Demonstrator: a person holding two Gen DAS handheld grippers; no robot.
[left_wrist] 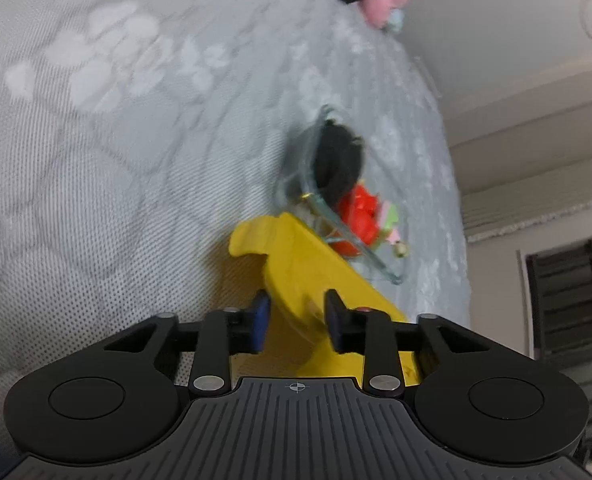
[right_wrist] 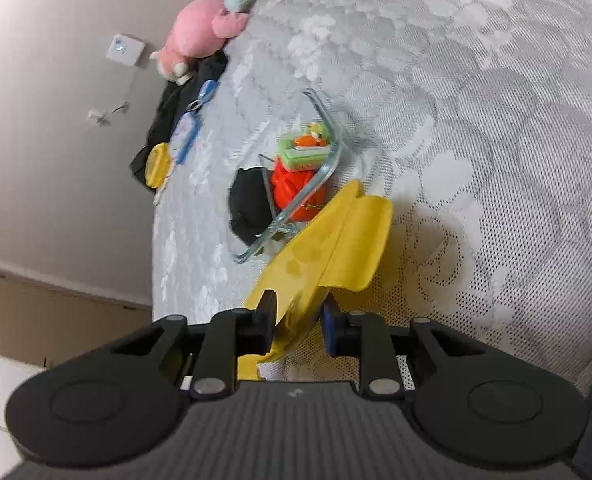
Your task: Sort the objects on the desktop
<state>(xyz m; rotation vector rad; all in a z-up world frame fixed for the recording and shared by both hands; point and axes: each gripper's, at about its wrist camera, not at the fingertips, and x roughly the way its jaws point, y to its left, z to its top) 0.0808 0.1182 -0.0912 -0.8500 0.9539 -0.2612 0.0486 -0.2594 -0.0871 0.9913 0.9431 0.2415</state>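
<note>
Right wrist view, clear glass tray (right_wrist: 328,168) on a mattress (right_wrist: 476,120) holding black pouch (right_wrist: 248,204), red toy (right_wrist: 292,188), green box (right_wrist: 304,152), both tongs, right tongs (right_wrist: 298,320) and left tongs (left_wrist: 298,320), clamped on a yellow scoop (right_wrist: 336,236) beside the tray.

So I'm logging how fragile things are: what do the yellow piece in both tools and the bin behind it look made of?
The yellow piece looks like thin glossy plastic sheet or card: smooth, creased along a fold, with soft highlights; which one is unclear. The bin appears to be clear hard plastic or acrylic: its contents show through and its edges glint greenish.
</note>
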